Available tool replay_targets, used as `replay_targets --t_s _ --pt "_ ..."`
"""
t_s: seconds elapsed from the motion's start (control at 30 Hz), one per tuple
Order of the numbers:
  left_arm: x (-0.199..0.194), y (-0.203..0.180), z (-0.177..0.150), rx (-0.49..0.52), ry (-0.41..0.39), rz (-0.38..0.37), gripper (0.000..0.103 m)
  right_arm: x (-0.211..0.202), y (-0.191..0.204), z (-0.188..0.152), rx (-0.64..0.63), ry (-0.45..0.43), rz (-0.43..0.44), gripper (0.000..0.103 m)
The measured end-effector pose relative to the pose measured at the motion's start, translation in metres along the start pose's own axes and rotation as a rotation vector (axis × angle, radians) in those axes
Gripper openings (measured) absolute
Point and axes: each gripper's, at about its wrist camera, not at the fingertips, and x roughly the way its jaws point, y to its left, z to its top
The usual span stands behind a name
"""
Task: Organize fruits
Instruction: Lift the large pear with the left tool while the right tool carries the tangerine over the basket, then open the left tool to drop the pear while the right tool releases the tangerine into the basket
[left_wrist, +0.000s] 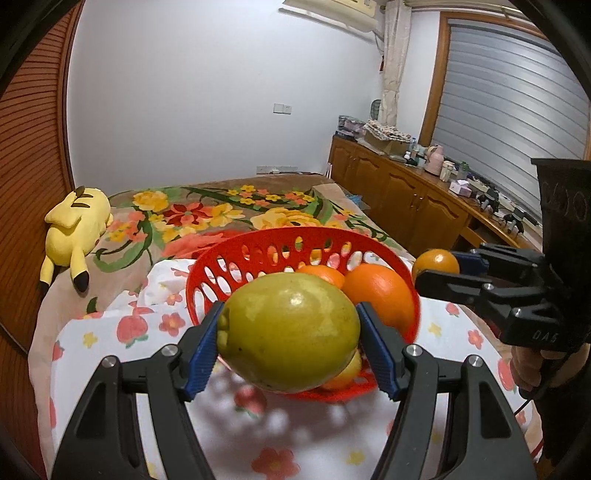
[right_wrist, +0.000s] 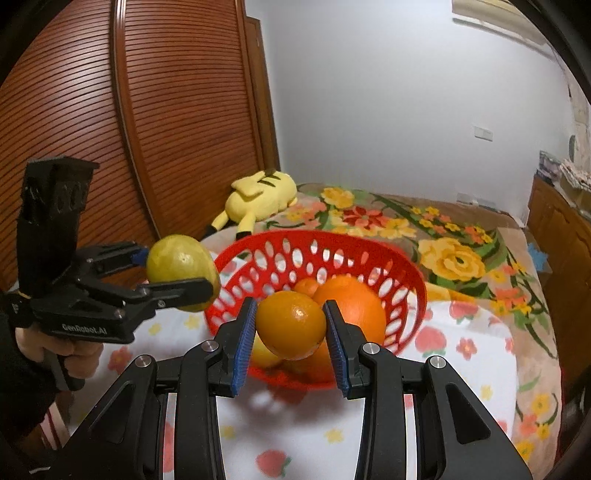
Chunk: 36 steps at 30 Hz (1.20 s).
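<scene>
On the bed: a white cloth (left_wrist: 303, 428) printed with red fruit and small flowers lies over a brown blanket (left_wrist: 207, 210) with large yellow and red blooms.
Room: a pale wall behind the bed, a slatted wooden door (right_wrist: 177, 110) on the left side, and a long wooden cabinet (left_wrist: 413, 192) under a shuttered window, its top crowded with small items too small to tell apart.
Plush: a yellow plush toy (left_wrist: 74, 232) lies on the blanket near the slatted door, well apart from the fruit.
Basket: a red perforated basket (left_wrist: 240, 254) stands on the white cloth, between and just ahead of both tools.
Basket contents: a large orange (right_wrist: 354, 306) with a smaller orange fruit (right_wrist: 306, 286) behind it; a yellow fruit (left_wrist: 351, 369) shows low at the near wall.
Left hand-held gripper (left_wrist: 291, 332): its blue pads pinch a large yellow-green fruit (left_wrist: 291, 328) on both sides, held in the air in front of the basket's near left rim.
Right hand-held gripper (right_wrist: 290, 325): its pads clamp a small orange (right_wrist: 290, 323), held above the near edge of the basket.
Cross views: each tool shows in the other's camera, at opposite sides of the basket, with a hand (right_wrist: 59, 347) wrapped round the left grip.
</scene>
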Motion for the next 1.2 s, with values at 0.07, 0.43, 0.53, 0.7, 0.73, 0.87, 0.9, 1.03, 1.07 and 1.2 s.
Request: replay_targets --t_s 0.07,0.43,0.53,0.7,0.73,0.87,0.9,1.03,1.07,1.2 --pt "0.007 0.004 0.004 -0.005 0.008 0.008 0.069 0.007 -0.002 0.006 -0.010 0.003 0.004 0.036" --pt "0.040 0.019 0.022 -0.008 0.047 0.035 0.070 0.046 -0.021 0.038 -0.056 0.041 0.033 0.036" --pt "0.049 0.021 0.025 -0.007 0.067 0.030 0.070 0.054 -0.025 0.041 -0.064 0.054 0.027 0.036" --pt "0.060 0.023 0.025 0.000 0.083 0.019 0.070 0.064 -0.035 0.042 -0.056 0.083 0.011 0.036" --pt "0.063 0.024 0.025 0.000 0.088 0.018 0.070 0.066 -0.037 0.043 -0.055 0.088 0.008 0.036" --pt "0.075 0.025 0.022 0.003 0.133 0.038 0.070 0.070 -0.042 0.043 -0.053 0.104 0.000 0.036" --pt "0.078 0.025 0.021 0.003 0.145 0.045 0.070 0.071 -0.044 0.043 -0.053 0.110 -0.003 0.036" --pt "0.084 0.027 0.017 -0.001 0.170 0.030 0.070 0.076 -0.048 0.042 -0.046 0.125 -0.007 0.036" --pt "0.084 0.026 0.016 -0.001 0.170 0.023 0.070 0.078 -0.049 0.042 -0.042 0.130 -0.006 0.036" --pt "0.083 0.021 0.016 0.014 0.171 0.027 0.070 0.080 -0.052 0.040 -0.031 0.139 -0.005 0.036"
